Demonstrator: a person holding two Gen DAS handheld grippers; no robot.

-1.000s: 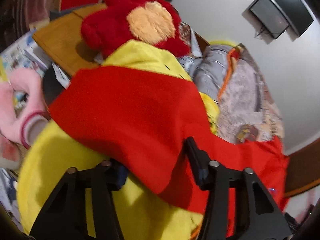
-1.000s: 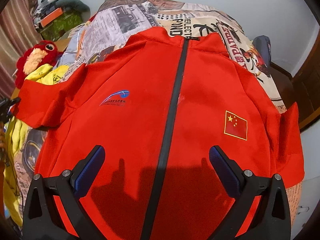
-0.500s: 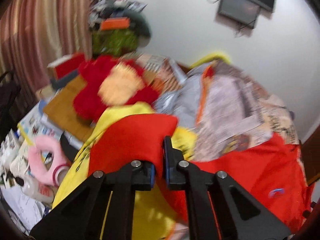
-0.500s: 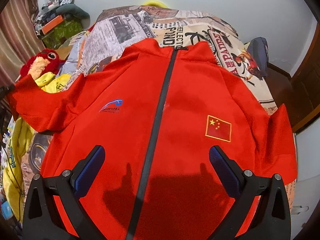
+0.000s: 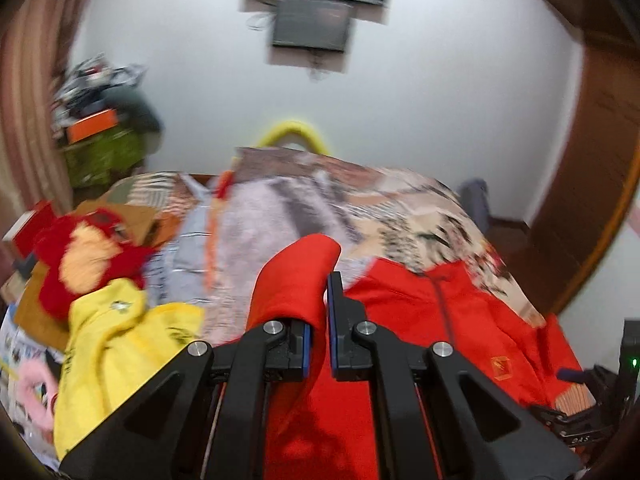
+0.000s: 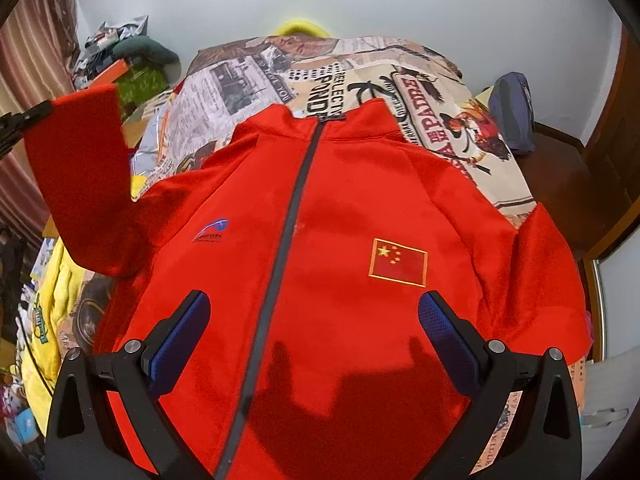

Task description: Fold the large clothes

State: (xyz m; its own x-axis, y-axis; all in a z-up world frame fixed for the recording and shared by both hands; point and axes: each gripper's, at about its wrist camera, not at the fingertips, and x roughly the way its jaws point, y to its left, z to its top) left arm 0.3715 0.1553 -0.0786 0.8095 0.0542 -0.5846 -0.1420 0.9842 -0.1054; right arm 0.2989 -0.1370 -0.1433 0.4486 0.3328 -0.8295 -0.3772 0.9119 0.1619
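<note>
A red zip-up jacket (image 6: pixel 340 216) lies face up on the bed, with a dark zipper down its middle and a flag patch on the chest. My left gripper (image 5: pixel 318 336) is shut on the cuff of the jacket's sleeve (image 5: pixel 296 284) and holds it lifted above the bed. In the right wrist view that raised sleeve (image 6: pixel 80 168) hangs at the far left, and the tip of the left gripper (image 6: pixel 24 120) shows at its end. My right gripper (image 6: pixel 312 340) stands open over the jacket's lower front, nothing between its fingers.
A newspaper-print bedspread (image 6: pixel 360 68) covers the bed. A yellow garment (image 5: pixel 116 344) and a red plush toy (image 5: pixel 84 256) lie at the bed's left side. A blue bag (image 6: pixel 514 108) sits at the far right corner. A wooden door (image 5: pixel 592 184) is right.
My left gripper closed on the sleeve's cuff, then lifted it up and swung it toward the jacket's body. My right gripper stayed open and shifted slightly over the jacket.
</note>
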